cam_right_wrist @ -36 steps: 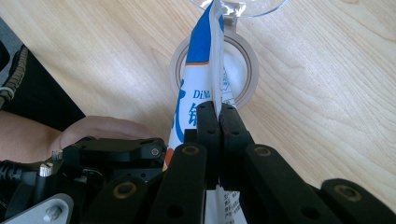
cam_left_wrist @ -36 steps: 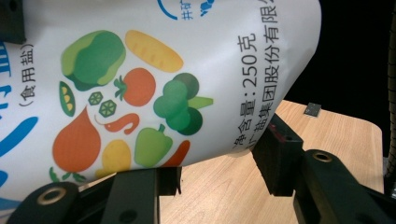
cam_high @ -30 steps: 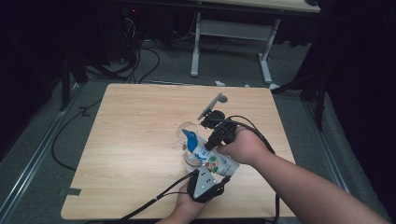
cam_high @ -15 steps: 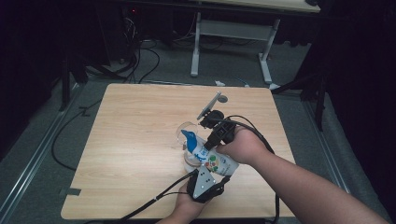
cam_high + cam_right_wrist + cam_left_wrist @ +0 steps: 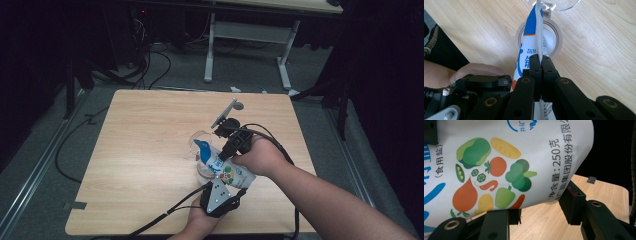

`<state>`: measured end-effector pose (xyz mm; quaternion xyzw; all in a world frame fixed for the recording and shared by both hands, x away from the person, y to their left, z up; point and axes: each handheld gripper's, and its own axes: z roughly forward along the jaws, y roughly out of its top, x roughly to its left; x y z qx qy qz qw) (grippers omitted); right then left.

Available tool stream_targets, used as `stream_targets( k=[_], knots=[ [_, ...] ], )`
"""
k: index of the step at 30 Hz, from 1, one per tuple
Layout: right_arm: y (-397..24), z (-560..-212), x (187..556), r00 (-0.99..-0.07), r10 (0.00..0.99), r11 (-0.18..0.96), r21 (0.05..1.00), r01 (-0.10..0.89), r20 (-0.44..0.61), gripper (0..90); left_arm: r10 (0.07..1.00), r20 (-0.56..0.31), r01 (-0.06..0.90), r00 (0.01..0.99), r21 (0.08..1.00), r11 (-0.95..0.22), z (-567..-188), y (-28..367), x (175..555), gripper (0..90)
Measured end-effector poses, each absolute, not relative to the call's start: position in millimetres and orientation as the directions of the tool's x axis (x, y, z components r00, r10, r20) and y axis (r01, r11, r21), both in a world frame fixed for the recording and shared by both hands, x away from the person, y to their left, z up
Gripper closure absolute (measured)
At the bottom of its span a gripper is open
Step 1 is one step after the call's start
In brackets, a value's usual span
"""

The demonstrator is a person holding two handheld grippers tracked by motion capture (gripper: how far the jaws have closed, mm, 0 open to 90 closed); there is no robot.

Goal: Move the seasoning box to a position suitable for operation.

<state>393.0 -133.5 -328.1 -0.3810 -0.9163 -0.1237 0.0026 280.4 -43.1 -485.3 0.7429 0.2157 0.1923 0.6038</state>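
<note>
Pouring underway: left tongs (image 5: 220,186) hold salt bag (image 5: 223,170) bottom, right tongs (image 5: 541,65) pinch its edge, spout over jar (image 5: 538,37) just ahead; emptying left.

My white salt bag (image 5: 506,157) shows blue lettering, a blue top and printed green, orange, red and yellow vegetables, my black gripper (image 5: 541,65) jaws pinch it, over a clear glass jar (image 5: 201,145) on the light woodgrain table (image 5: 145,150).
</note>
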Motion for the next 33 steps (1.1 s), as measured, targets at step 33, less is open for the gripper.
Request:
stream_targets(
  k=[33],
  knots=[
    [-131.7, -327.1, 397.0, -0.710, 0.699, 0.680, 0.229, 0.697, 0.086, 89.2, 0.560, 0.021, 0.092, 0.828, 0.981, -0.172, -483.0, -42.9, 284.1, 56.7]
  ],
)
